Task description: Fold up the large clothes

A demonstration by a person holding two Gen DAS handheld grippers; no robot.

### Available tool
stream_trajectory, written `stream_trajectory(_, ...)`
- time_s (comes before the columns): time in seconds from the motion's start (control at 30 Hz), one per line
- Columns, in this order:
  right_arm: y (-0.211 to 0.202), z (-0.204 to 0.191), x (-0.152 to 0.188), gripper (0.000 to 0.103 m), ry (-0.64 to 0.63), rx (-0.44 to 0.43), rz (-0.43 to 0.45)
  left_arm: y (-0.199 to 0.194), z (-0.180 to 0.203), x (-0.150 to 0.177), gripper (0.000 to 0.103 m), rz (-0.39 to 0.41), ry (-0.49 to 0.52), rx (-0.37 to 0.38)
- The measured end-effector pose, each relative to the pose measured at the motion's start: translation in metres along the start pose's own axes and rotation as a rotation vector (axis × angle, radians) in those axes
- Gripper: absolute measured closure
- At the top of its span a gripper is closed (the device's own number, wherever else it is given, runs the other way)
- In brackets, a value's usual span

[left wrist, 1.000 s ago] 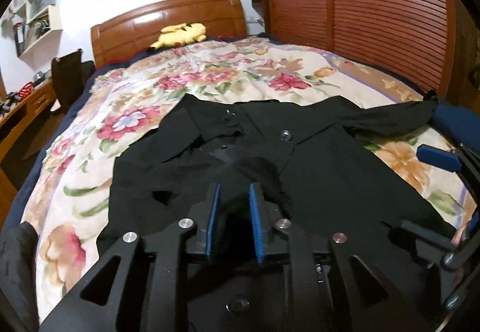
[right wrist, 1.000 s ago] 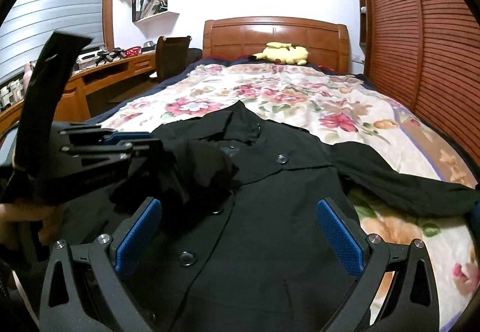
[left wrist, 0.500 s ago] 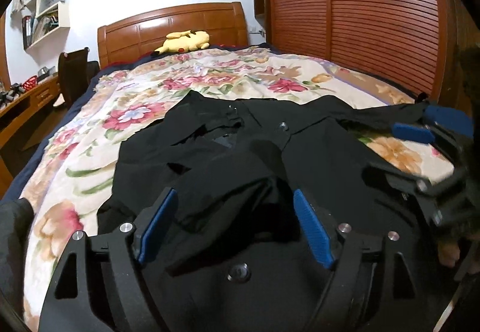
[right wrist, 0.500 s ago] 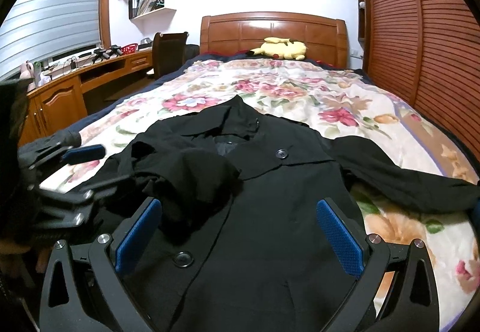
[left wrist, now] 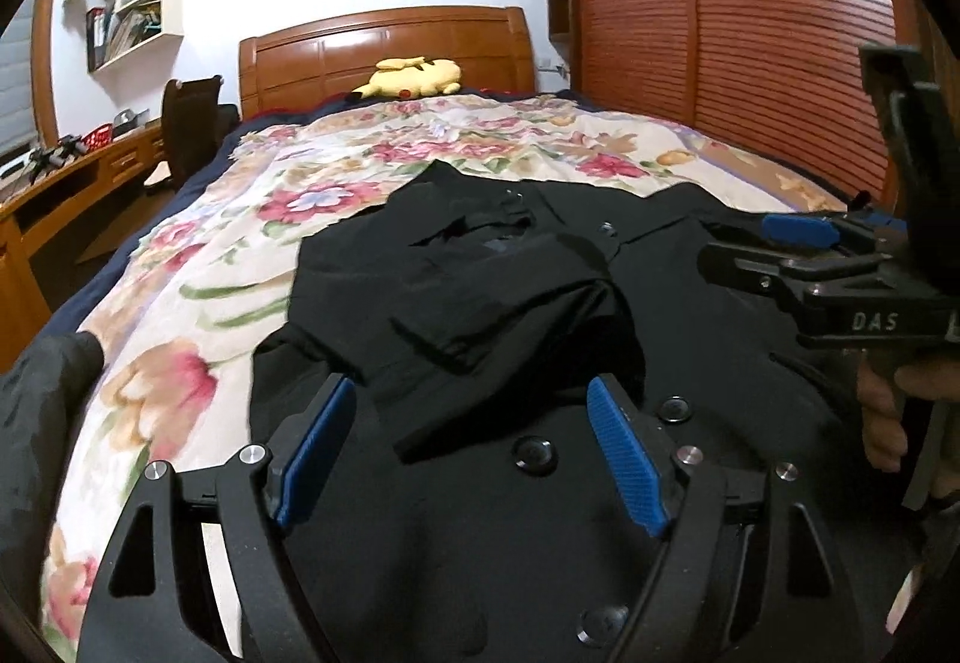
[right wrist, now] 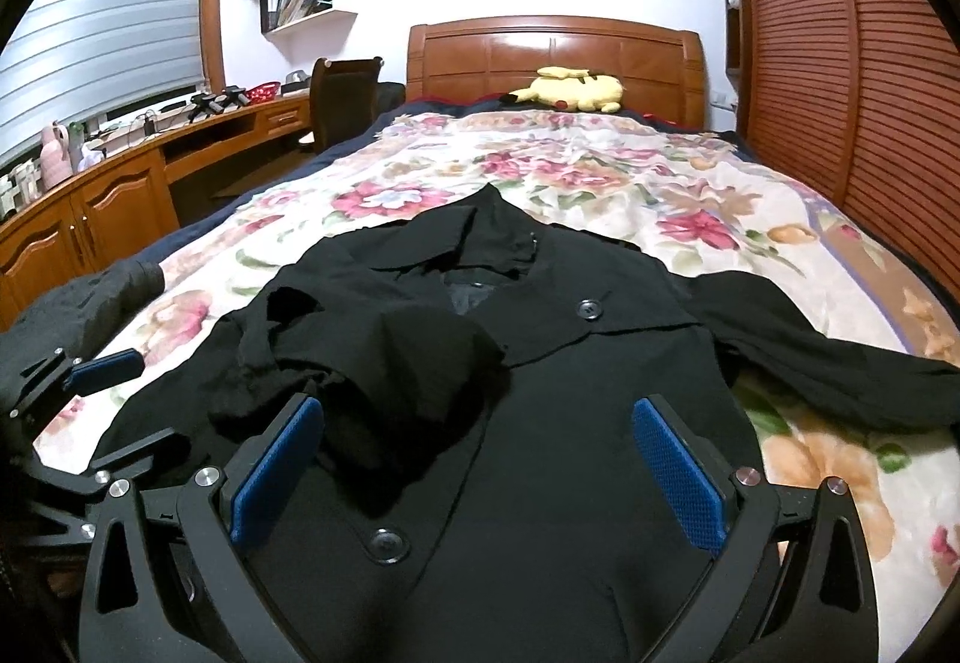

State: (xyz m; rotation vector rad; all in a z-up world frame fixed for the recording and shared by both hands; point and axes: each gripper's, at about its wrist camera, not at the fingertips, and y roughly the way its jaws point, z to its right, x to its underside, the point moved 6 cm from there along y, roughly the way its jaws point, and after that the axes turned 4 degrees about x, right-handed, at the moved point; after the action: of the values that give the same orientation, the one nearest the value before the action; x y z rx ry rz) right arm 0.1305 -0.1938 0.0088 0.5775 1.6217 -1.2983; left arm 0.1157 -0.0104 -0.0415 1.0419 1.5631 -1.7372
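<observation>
A black buttoned coat (right wrist: 600, 351) lies face up on the floral bedspread (right wrist: 600, 183), collar toward the headboard. One sleeve (right wrist: 390, 357) lies folded across its chest in a loose bunch; the other sleeve (right wrist: 840, 369) stretches out to the right. My left gripper (left wrist: 471, 387) is open just short of the folded sleeve (left wrist: 510, 303), with nothing between its pads. It also shows at the left edge of the right wrist view, left gripper (right wrist: 126, 405). My right gripper (right wrist: 477, 411) is open above the coat's lower front, holding nothing, and appears as the right gripper (left wrist: 798, 243) in the left wrist view.
A yellow plush toy (right wrist: 570, 90) rests against the wooden headboard (right wrist: 552, 51). A wooden desk (right wrist: 120, 183) and a chair (right wrist: 345, 93) stand left of the bed. Louvred wardrobe doors (right wrist: 870, 93) run along the right. Another dark garment (left wrist: 42, 393) lies at the bed's near left corner.
My left gripper opened and let go of the sleeve, which now lies across the coat's chest. It then drew back toward the near left. The right gripper stayed put.
</observation>
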Motion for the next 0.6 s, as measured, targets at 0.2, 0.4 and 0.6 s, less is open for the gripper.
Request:
stream_trajectory(0.2,0.014,-0.015,0.0,0.013,-0.029,-0.067,-0.026,-0.012,-0.028,0.009,0.023,0.018,-0.035,-0.029)
stream_trajectory(0.4,0.043,-0.032,0.01,0.041,-0.085,-0.154,-0.119,-0.013,-0.05,0.015,0.023,0.015,-0.091,-0.025)
stream_trajectory(0.6,0.062,-0.024,0.017,0.096,-0.091,-0.138,-0.174,-0.011,-0.051,0.02,0.023,0.009,-0.099,-0.013)
